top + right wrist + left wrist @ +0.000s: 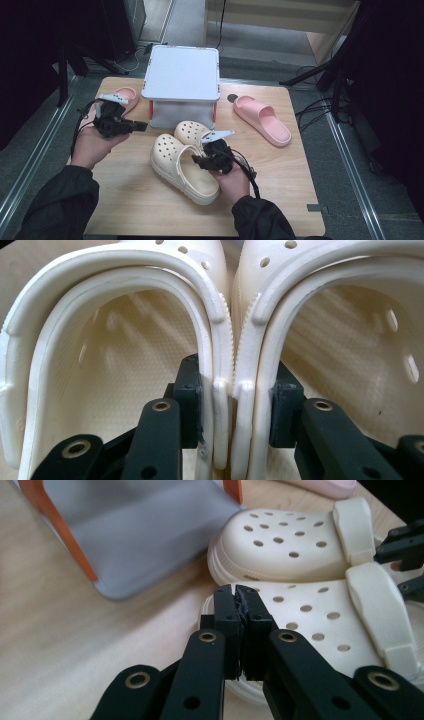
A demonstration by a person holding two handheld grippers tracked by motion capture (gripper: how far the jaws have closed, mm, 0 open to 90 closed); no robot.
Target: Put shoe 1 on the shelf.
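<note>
Two cream clogs lie side by side at the table's middle, one nearer and one farther. My right gripper reaches into their heel ends. In the right gripper view its jaws press the two touching inner walls together, one pad inside the left clog and one inside the right clog. My left gripper hovers left of the clogs with its jaws shut on nothing. It points toward the clogs' holed toes.
A grey box with orange edges stands at the back centre of the wooden table, just behind the clogs. One pink slipper lies at the right. Another pink slipper lies behind my left hand.
</note>
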